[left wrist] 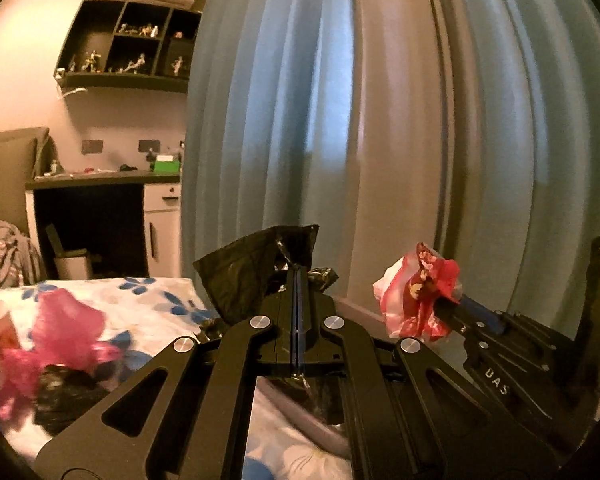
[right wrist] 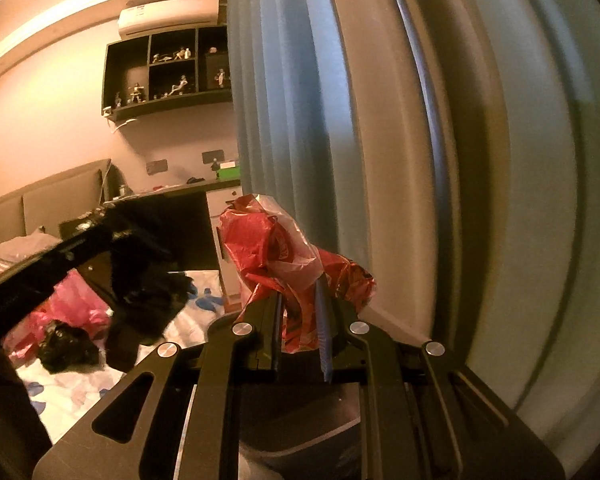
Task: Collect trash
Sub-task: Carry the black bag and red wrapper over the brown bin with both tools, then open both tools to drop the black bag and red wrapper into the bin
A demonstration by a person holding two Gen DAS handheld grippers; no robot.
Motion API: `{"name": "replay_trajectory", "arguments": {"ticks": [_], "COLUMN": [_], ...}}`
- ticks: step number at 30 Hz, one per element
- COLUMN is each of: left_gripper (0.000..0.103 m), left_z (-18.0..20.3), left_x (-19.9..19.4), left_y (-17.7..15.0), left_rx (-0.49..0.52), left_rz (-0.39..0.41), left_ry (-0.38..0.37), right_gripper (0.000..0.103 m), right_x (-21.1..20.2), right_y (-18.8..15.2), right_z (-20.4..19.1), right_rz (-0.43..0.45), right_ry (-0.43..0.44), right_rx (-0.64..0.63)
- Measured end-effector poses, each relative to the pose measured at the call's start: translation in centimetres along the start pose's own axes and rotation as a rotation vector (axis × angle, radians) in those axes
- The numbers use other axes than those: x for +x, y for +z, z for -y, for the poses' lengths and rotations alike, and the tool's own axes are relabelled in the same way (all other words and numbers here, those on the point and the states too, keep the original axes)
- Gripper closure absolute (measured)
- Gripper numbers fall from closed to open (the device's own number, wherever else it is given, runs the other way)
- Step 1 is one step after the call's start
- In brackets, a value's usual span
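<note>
A black bag (left wrist: 256,268) is being pinched by the left gripper (left wrist: 298,276), likely as collector; a red wrapper (right wrist: 284,256) is being clamped in the right gripper (right wrist: 300,300), probably for bagging

Dim, warm indoor light, heavy fisheye bending

A ceiling strip (right wrist: 80,4) glowed orange; the curtain (left wrist: 340,100) bowed outward, frame corners went black, and the pink bag (left wrist: 60,328) was motion-blurred.

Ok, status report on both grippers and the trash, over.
Left gripper shut on black bag. Right gripper shut on red wrapper. Pink bag, more black plastic left on bed.
</note>
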State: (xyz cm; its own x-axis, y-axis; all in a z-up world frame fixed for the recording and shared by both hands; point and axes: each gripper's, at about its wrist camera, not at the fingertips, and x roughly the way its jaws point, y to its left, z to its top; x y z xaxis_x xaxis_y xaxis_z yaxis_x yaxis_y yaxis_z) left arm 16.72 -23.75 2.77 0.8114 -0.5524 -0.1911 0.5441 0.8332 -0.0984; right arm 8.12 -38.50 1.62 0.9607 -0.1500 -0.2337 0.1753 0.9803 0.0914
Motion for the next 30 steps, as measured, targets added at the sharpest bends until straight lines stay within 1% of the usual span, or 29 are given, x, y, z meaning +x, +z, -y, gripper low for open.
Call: {"name": "replay_trajectory", "arguments": {"ticks": [12,20,28,29,30], "left_gripper": [0.103,0.103,0.103,0.102,0.097], "left_z": [1.1,1.8,1.5,1.5,1.4], "left_x": [4.7,6.6,8.0,8.2,8.4], "left_y": [-1.1,-2.1,-2.8,-2.9,-3.0], "left_rx": [-0.025,-0.022,-0.067,-0.065,-0.063], "left_rz": [-0.040,-0.077,-0.116,-0.121,-0.130], "left_ry": [-0.053,-0.083,-0.120,-0.121,-0.120], "right_gripper": [0.087,0.087,0.087,0.086,0.086], "right_x": [0.9,2.3,3.3,3.5,3.5], "right_y": [-0.4,-0.2,-0.1,-0.1,-0.1], "right_z": [0.5,0.7,1.0,1.0,1.0], "right_rz": [-0.011,-0.030,-0.043,-0.044,-0.045], "right_ry": [-0.008,-0.015,-0.009,-0.009,-0.009], "right_rx": [0.016,0.020,0.032,0.032,0.030]}}
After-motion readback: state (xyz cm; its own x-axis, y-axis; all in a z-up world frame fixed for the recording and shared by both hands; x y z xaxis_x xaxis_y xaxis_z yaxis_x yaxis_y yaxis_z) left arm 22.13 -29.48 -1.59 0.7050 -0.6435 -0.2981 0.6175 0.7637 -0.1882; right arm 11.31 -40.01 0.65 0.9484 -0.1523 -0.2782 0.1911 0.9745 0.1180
